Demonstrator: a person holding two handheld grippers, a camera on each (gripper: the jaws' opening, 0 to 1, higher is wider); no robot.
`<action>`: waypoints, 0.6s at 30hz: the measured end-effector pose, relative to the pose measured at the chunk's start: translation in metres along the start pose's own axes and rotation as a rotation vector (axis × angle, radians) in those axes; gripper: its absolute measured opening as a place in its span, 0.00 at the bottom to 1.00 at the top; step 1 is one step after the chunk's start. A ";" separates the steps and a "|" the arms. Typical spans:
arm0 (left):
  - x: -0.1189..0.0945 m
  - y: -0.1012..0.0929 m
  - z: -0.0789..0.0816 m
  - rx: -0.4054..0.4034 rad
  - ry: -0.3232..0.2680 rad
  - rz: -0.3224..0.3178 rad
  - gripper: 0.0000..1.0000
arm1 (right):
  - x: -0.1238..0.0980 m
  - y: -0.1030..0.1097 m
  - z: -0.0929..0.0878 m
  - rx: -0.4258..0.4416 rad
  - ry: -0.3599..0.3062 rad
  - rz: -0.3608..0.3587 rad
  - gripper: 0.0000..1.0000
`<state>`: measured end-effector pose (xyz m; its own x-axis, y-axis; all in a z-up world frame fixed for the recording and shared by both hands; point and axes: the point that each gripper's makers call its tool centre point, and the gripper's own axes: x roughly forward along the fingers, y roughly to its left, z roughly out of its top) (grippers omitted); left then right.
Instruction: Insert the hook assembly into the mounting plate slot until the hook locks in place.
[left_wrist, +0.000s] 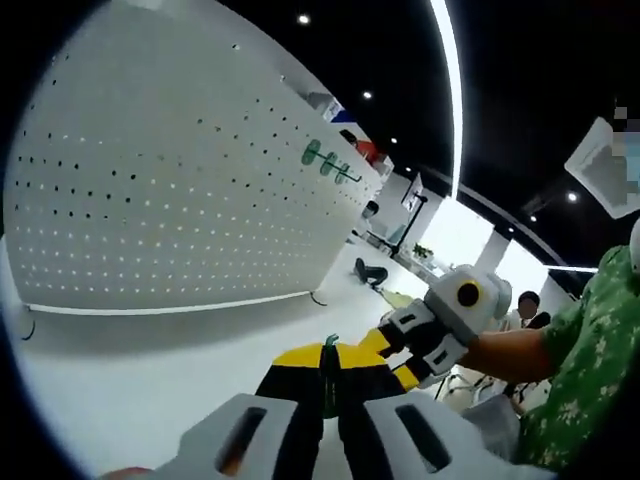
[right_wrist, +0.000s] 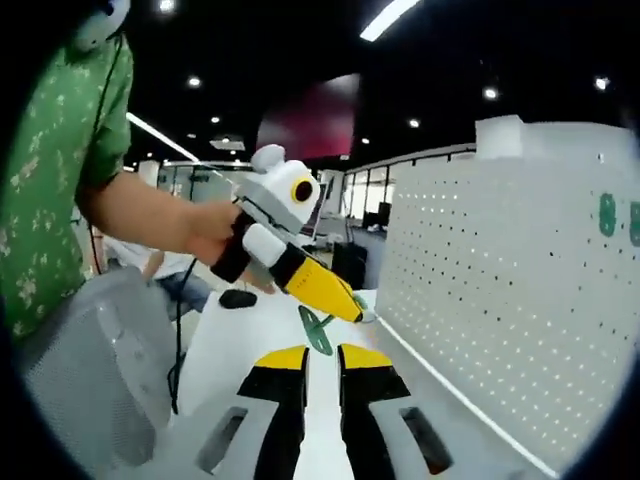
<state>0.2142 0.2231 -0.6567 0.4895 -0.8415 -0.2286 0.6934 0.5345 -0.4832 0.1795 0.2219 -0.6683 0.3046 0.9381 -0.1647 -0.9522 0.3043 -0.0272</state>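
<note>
The green hook hangs in the air over the white table in the right gripper view, pinched at one end by the yellow tips of the left gripper, which reaches in from the left in a person's hand. The right gripper sits just below the hook with its yellow-and-black jaws parted around a narrow gap, nothing between them. To the right stands the white pegboard, upright along the table edge, with two green hooks already hung near its far right.

In the left gripper view the pegboard fills the left side, with green hooks hung near its upper right corner. Lower centre, the left gripper holds its jaws pressed on the thin green hook, whose tip pokes up between them. The right gripper comes in from the right, close beside those jaws. A green patterned sleeve covers the right edge, and a seated person shows in the background.
</note>
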 end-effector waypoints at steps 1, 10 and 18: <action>0.000 0.000 0.001 0.004 -0.005 0.001 0.02 | -0.002 -0.005 -0.003 0.064 0.017 -0.023 0.09; -0.001 -0.002 0.009 0.036 -0.058 0.020 0.02 | -0.006 -0.016 0.001 0.443 0.011 -0.042 0.08; 0.000 -0.005 0.018 0.092 -0.119 0.045 0.02 | -0.004 -0.019 0.004 0.665 0.015 -0.054 0.06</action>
<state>0.2202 0.2222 -0.6390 0.5763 -0.8045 -0.1434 0.7125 0.5806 -0.3939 0.1967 0.2125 -0.6635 0.3464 0.9177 -0.1943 -0.7163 0.3925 0.5769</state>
